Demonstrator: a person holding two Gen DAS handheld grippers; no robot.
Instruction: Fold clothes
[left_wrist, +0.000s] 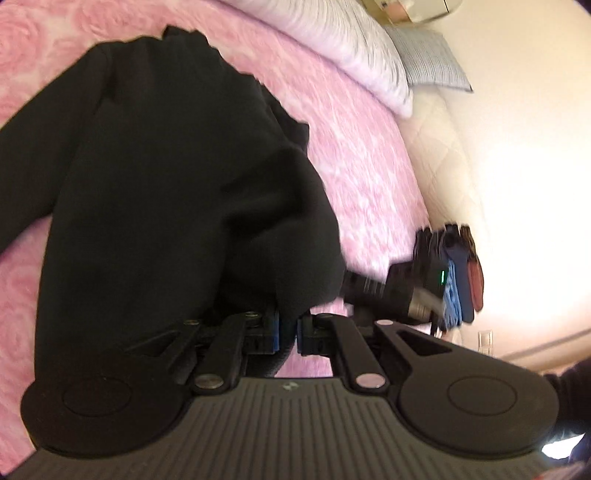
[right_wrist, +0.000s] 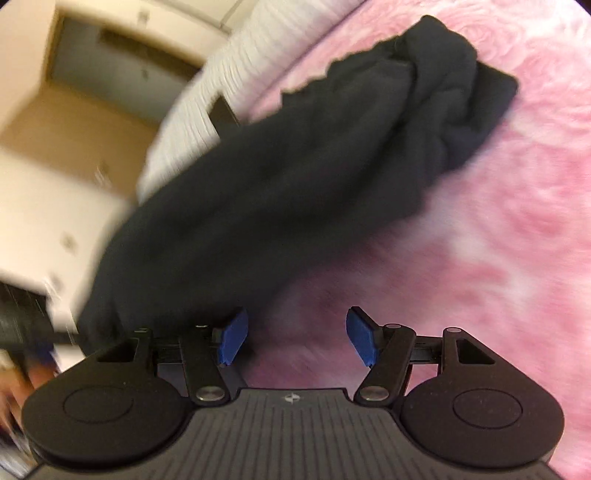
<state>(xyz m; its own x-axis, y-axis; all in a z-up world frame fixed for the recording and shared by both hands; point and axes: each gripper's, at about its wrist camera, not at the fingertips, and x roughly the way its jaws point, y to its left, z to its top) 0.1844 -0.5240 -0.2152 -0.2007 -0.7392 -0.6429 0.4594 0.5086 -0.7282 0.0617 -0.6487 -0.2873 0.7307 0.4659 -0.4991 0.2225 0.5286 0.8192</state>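
Item: black sweatshirt (left_wrist: 155, 177), heavy fleece-like knit, lying on a pink rose-textured bedspread (left_wrist: 362, 155).

Position relative to grippers: in the left wrist view the garment fills the field from 9 o'clock through 12 to about 2 o'clock of the left gripper (left_wrist: 287, 330), its long axis running from the jaws at 6 o'clock up to the far end at 12. One sleeve trails toward 9 o'clock. In the right wrist view the same cloth lies from 9 o'clock up to 1 o'clock of the right gripper (right_wrist: 293, 338), long axis slanting lower left to upper right, ending in a bunched, ribbed heap.

Gripper state: left gripper pressed together on a fold of the near edge, blue pads nearly meeting with cloth between them. Right gripper spread wide, nothing between the pads; the cloth edge hangs just beside its left finger, whether touching cannot be told because of blur.

Nearer hand: the left, already in contact; the right stands just beside the edge.

Condition: partly lifted at the near edge, rumpled, not a flat rectangle; far end crumpled. White pillows (left_wrist: 332, 48) lie beyond at 1 o'clock.
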